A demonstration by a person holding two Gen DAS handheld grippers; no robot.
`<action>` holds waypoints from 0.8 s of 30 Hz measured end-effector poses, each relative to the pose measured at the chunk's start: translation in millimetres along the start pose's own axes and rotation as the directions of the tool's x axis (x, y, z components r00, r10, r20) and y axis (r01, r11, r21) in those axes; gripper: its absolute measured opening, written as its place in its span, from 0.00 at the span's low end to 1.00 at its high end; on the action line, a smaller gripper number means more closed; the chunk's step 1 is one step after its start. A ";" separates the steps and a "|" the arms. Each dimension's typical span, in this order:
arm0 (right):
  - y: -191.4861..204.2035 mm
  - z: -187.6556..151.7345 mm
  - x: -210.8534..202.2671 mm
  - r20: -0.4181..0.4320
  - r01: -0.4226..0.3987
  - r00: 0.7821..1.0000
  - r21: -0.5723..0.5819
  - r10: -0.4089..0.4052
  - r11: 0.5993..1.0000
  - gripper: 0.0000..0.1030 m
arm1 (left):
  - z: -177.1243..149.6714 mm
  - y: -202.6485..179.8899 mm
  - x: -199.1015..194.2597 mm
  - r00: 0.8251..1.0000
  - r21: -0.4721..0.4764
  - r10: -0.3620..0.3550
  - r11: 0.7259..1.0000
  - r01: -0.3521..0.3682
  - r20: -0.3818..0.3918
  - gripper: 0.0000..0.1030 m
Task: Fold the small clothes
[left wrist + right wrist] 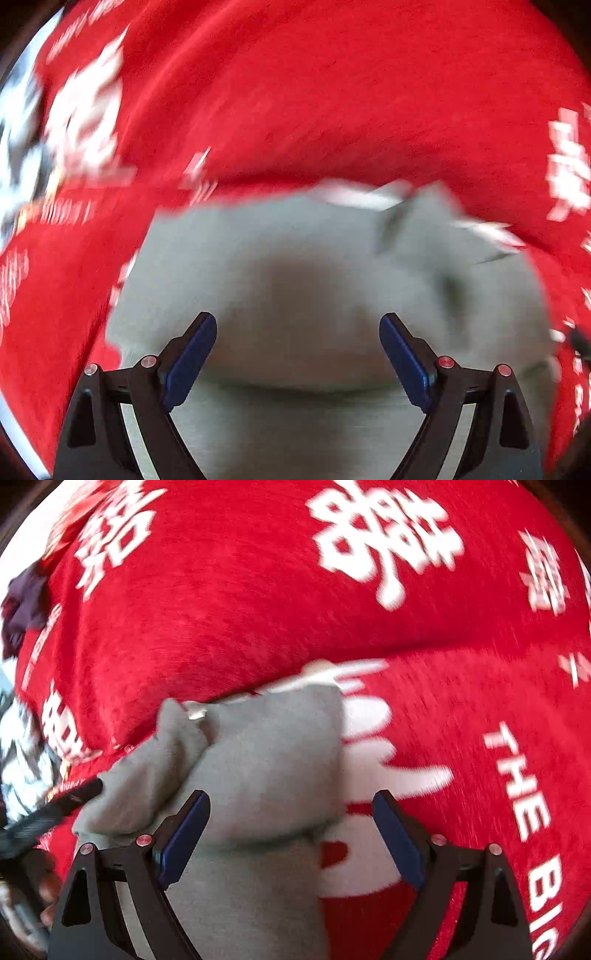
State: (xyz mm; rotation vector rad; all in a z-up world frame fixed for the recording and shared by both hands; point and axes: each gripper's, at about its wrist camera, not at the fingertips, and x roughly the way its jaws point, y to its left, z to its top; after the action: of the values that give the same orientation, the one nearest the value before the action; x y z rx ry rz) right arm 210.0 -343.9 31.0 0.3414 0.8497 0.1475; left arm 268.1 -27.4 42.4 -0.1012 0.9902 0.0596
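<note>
In the left wrist view, the left gripper (297, 325) stood with its blue-padded fingers (192, 363) spread wide and nothing between them. The grey garment (314, 266) lay directly ahead of and beneath the fingertips, bunched on the red blanket (314, 92) with white lettering that filled the rest of the frame. The picture was smeared by motion blur, so the garment's folds could not be read clearly.

In the right wrist view, the right gripper (291, 801) was likewise released, its jaws wide apart. The grey garment (258, 760) lay rumpled on the red blanket (229, 609), reaching from ahead of the left finger (184, 842) down between the two fingers, nearer the left one. A dark tool tip (74, 797) touched the garment's left edge.
</note>
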 end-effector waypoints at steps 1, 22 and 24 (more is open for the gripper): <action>8.9 2.3 0.3 -0.002 0.004 1.000 -0.021 -0.004 1.000 0.89 | -4.0 9.3 10.4 1.000 -0.034 -0.006 0.999 0.005 -0.026 0.88; 75.3 21.3 94.2 -0.187 0.020 0.982 -0.013 -0.022 1.000 0.15 | -23.3 8.1 21.9 0.999 -0.016 0.016 1.000 -0.016 0.038 0.99; 51.8 10.3 76.9 -0.187 -0.015 0.982 0.060 0.026 0.998 0.25 | -23.5 7.7 21.4 0.999 -0.019 0.014 1.000 -0.014 0.039 0.99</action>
State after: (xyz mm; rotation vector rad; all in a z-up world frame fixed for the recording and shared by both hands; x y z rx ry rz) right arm 268.5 -277.8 0.9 0.3953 1.0390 0.1766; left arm 259.5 -22.3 11.3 -0.1096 0.9517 0.0832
